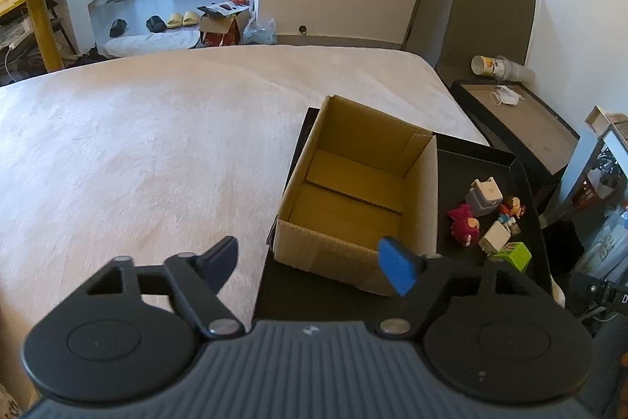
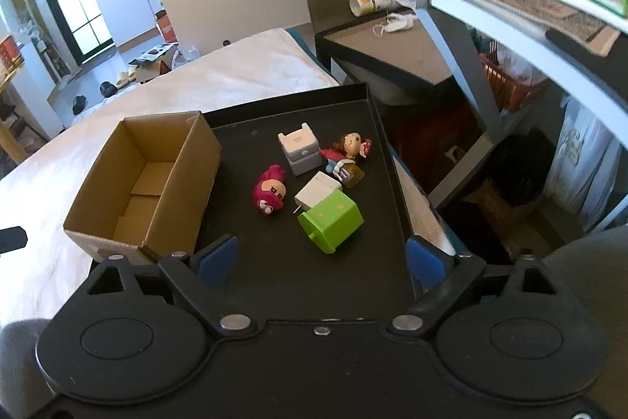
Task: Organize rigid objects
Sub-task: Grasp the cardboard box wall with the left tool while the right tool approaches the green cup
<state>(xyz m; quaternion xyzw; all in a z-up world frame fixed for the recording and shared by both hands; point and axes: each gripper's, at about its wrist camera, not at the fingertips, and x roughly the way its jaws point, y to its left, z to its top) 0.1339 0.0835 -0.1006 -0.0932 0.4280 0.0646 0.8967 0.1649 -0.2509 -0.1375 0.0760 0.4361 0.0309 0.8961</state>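
Both tongs, left (image 1: pixel 314 262) and right (image 2: pixel 322 262), spread and empty; green toy (image 2: pixel 330 220) hides the white plug's (image 2: pixel 316 193) prongs

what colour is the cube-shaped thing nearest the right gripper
Bright green, with small orange spots on its top face. The right wrist view shows it best.

An open cardboard box (image 2: pixel 141 183) stands upright and empty on the left part of a shallow black tray (image 2: pixel 274 277). To its right, loose on the tray floor, lie a pink doll head (image 2: pixel 271 192), a grey and white charger (image 2: pixel 300 151), a small doll (image 2: pixel 349 146) on its side, a white plug (image 2: pixel 317 192) touching a green cube (image 2: pixel 331 220), which is tilted and nearest the camera.
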